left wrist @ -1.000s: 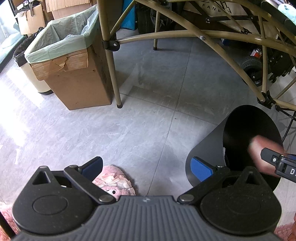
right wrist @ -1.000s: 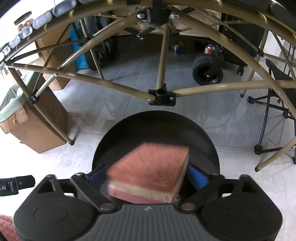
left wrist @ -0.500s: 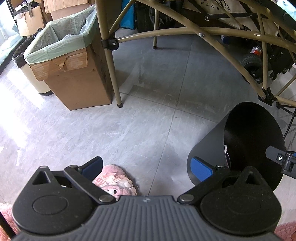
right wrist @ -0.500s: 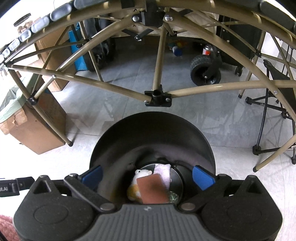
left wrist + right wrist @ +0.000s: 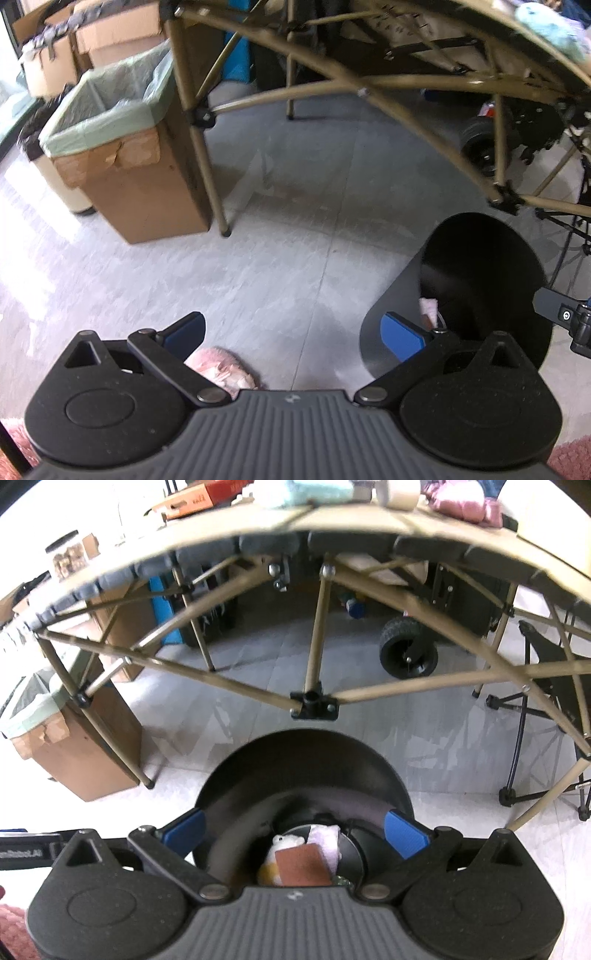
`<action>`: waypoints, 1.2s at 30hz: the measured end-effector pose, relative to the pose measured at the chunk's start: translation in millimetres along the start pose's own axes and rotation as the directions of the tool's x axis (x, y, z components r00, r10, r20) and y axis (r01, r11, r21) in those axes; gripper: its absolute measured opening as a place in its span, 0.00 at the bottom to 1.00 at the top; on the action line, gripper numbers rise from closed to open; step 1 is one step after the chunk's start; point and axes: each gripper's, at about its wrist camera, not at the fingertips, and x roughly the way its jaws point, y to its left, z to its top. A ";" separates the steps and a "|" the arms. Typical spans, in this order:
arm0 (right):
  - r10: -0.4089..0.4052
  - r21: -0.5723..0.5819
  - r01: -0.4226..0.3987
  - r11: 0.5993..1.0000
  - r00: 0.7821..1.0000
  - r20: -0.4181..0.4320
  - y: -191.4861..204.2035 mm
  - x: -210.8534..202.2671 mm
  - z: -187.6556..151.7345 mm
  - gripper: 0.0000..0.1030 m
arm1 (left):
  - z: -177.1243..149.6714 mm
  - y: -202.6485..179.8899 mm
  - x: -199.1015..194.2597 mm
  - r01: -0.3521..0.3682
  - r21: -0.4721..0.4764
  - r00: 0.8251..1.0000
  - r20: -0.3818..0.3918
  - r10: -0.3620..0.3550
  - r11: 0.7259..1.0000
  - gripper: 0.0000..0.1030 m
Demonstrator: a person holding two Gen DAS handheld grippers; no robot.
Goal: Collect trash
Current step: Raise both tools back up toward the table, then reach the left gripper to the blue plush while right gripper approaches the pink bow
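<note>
Honestly both the left gripper point(image 5: 291, 334) and right gripper point(image 5: 295, 829) sat spread wide and empty, with the brown sponge point(image 5: 303, 866) lying in the black bin point(image 5: 306, 753), probably light and squishy, easiest pinched across its flat sides.

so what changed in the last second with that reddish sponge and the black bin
The right gripper let go of the reddish-brown sponge: it left the jaws and now lies at the bottom of the round black bin, and the open gripper has since tilted up. The left gripper stayed open and empty; the pink fluffy slipper and cardboard box kept their places.
</note>
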 end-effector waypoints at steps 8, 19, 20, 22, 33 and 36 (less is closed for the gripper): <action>0.022 0.012 -0.024 1.000 0.993 0.115 -6.2 -46.1 3.6 1.00 | -5.3 -23.3 -33.7 0.070 0.059 0.989 0.127 -0.077 0.996 1.00; 0.033 0.058 -0.056 0.997 0.942 0.333 -36.9 -117.0 21.9 1.00 | -3.7 -48.7 -92.4 0.137 0.118 0.937 0.308 -0.167 0.984 1.00; 0.032 0.060 -0.057 0.997 0.934 0.355 -40.9 -122.7 25.3 1.00 | -1.1 -50.3 -97.4 0.144 0.121 0.931 0.321 -0.176 0.982 1.00; 0.030 0.066 -0.060 0.996 0.919 0.393 -48.2 -131.2 32.6 1.00 | 5.5 -56.0 -108.1 0.147 0.132 0.916 0.356 -0.185 0.980 1.00; -0.033 0.092 -0.023 0.995 0.824 0.566 -90.7 -148.1 89.4 1.00 | 59.7 -107.6 -136.5 0.142 0.134 0.851 0.489 -0.190 0.981 1.00; -0.044 0.120 -0.033 0.992 0.807 0.589 -102.6 -147.1 103.9 1.00 | 74.7 -126.7 -131.0 0.130 0.127 0.849 0.498 -0.177 0.983 1.00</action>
